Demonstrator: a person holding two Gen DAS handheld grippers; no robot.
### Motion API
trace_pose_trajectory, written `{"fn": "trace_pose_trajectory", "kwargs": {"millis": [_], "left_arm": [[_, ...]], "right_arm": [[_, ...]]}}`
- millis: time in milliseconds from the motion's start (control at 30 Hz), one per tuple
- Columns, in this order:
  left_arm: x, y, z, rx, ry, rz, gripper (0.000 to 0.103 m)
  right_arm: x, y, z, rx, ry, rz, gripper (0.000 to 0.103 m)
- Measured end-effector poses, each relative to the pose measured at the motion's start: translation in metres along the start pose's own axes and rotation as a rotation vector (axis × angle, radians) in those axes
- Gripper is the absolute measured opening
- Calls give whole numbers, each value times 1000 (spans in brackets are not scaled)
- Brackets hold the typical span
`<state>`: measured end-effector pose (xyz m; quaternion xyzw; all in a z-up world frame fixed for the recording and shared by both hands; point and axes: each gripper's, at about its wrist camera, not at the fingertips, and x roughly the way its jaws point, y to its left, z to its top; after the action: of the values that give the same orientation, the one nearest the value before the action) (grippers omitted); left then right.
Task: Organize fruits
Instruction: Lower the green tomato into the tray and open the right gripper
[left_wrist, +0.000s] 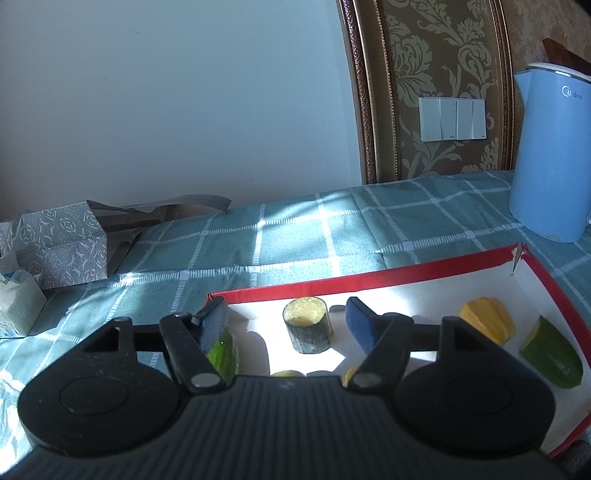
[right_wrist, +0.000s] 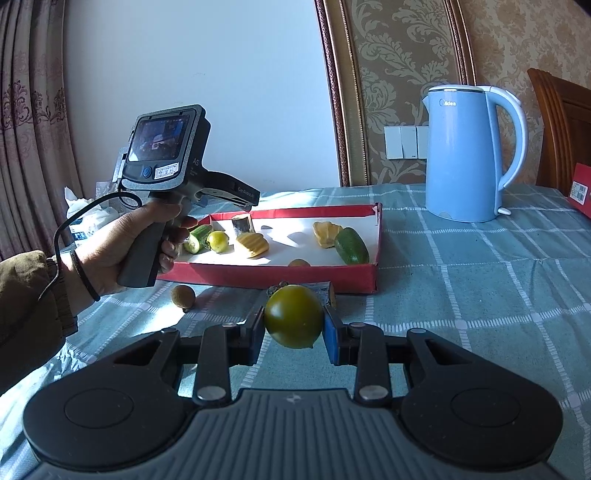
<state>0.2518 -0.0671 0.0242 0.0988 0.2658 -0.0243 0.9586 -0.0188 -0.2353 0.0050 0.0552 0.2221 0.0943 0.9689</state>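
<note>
A red box with a white floor (right_wrist: 280, 275) (left_wrist: 369, 282) sits on the checked cloth and holds several fruit pieces: a dark cut cylinder (left_wrist: 307, 329) (right_wrist: 242, 222), yellow ridged pieces (left_wrist: 487, 323) (right_wrist: 253, 244), cucumber pieces (left_wrist: 554, 356) (right_wrist: 351, 245) and a yellow-green round fruit (right_wrist: 218, 240). My left gripper (left_wrist: 286, 326) is open above the box's left part, the cylinder beyond its fingers. My right gripper (right_wrist: 293, 326) is shut on a green tomato (right_wrist: 293, 320), held above the cloth in front of the box. A small brown fruit (right_wrist: 183, 296) lies on the cloth left of the box.
A blue kettle (right_wrist: 461, 155) (left_wrist: 550, 155) stands behind the box to the right. A patterned tissue box (left_wrist: 59, 247) and tissues lie at the far left. A dark piece with a cut end (right_wrist: 325, 290) lies against the box front. A red carton (right_wrist: 581, 192) is at the right edge.
</note>
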Motion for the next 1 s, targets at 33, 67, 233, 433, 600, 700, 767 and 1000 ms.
{"fn": "trace_pose_trajectory", "kwargs": {"millis": [33, 67, 233, 433, 600, 700, 767, 1000], "left_arm": [[-2, 2, -1, -5, 3, 4, 69], [-5, 6, -3, -16, 9, 12, 70], [-36, 24, -20, -31, 0, 42, 83], [-77, 53, -54, -86, -46, 109, 96], [-87, 73, -79, -161, -99, 142, 97], [-91, 73, -79, -136, -120, 131, 97], [-96, 70, -80, -115, -144, 147, 97], [-97, 64, -79, -76, -149, 152, 103]], "right_arm": [[1, 1, 1, -2, -1, 1, 32], [3, 3, 2, -5, -1, 3, 32], [12, 9, 13, -28, -4, 21, 32], [28, 12, 34, -43, -28, 28, 32], [59, 7, 55, -29, -18, 14, 32], [82, 6, 69, -28, -8, 3, 32], [101, 5, 78, -21, 5, -5, 32], [174, 12, 95, -43, 101, -23, 32]]}}
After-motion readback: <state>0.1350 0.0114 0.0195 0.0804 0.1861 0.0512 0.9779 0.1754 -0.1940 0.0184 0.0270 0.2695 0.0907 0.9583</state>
